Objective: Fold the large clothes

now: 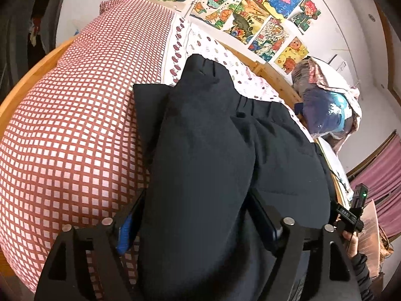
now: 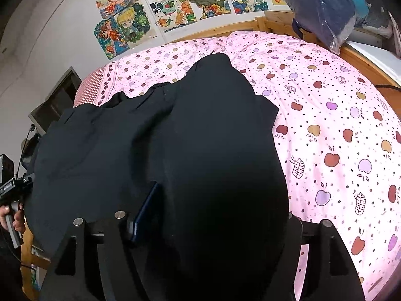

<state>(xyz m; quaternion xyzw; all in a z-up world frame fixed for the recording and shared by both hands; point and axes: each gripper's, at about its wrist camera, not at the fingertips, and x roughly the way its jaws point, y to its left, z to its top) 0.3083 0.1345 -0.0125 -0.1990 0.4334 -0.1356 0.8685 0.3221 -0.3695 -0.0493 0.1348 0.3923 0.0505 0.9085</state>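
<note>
The bed [image 2: 338,130] fills both views, its wooden frame [image 1: 30,75] showing at the edges. One half carries a pink apple-print sheet [image 2: 325,100], the other a red-and-white checked cover [image 1: 75,125], and a row of bright drawings [image 2: 175,5] hangs on the wall behind it. A plastic-wrapped bundle [image 2: 323,7] sits beyond the far corner of the frame.

The dark garment [image 2: 130,135], apparently trousers with a gathered waistband [image 1: 253,104] seen from the left wrist, lies across the middle of the bed. Most of it is spread there, but two portions rise toward the cameras, so it is partly lifted rather than lying flat. As a judgement, the folding is at an early to middle stage: one end is being brought over the rest, no compact stack has formed yet, and flattening plus at least one more fold seems to remain.

The left hand-held gripper [image 1: 195,215] has its fingers [image 1: 126,228] on either side of a thick bunch of the dark cloth and appears clenched on it. The right hand-held gripper [image 2: 210,215] shows one finger [image 2: 145,210] pressed against the fabric; the other is buried under cloth, yet the material draped up between them suggests it is grasping the garment too.
</note>
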